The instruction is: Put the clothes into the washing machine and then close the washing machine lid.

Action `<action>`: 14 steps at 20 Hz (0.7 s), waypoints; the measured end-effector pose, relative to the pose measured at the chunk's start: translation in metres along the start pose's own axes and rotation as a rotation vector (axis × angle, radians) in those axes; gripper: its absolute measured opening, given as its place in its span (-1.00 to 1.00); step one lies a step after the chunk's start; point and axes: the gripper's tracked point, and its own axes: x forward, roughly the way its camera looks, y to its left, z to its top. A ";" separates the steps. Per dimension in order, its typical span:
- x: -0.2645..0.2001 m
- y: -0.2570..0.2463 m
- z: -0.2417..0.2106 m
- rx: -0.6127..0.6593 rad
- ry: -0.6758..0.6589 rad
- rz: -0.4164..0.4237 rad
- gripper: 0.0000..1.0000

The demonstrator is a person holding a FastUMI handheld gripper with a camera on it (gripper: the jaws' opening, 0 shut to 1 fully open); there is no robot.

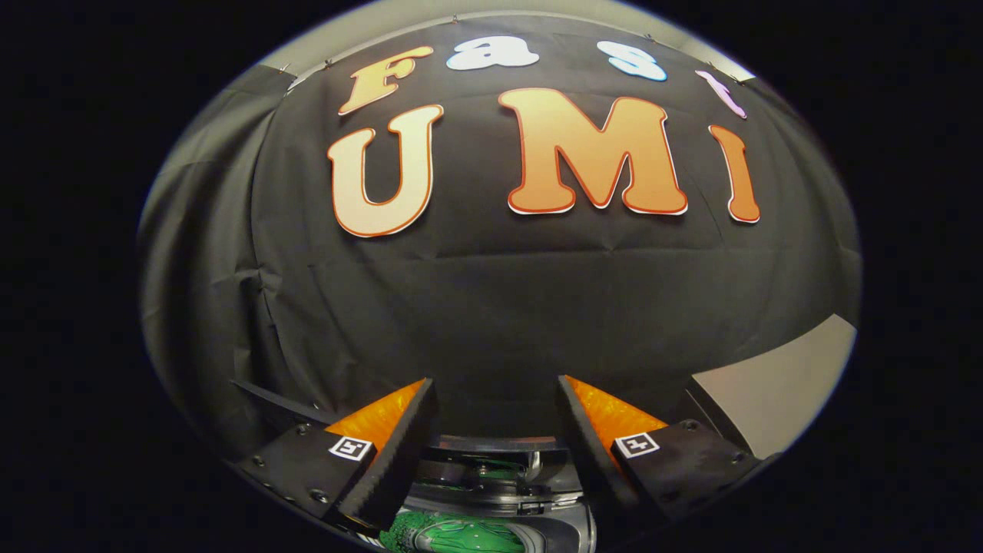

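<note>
Washing machine [503,480]: low between the fingers, seen from above. Only a dark rounded top section with a curved rim is visible; the fingers cover both its sides, and the lower part is cut off.

Clothes [453,534]: a green, textured mass with pale streaks, just below the machine's dark rim, between the fingers. Partly covered by the left finger and cut off below. Cannot tell whether it sits inside the drum or in front of it. Lid position not readable.

Gripper [498,399]: fingers apart, wide gap, nothing held between them, tips up against the dark backdrop.

Beyond: booth wall [491,307] of black cloth, creased. Pale grey panel [776,384] to the right of the right finger, its nature unclear.
</note>
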 end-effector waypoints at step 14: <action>-0.081 0.007 -0.043 -0.009 -0.013 0.049 0.98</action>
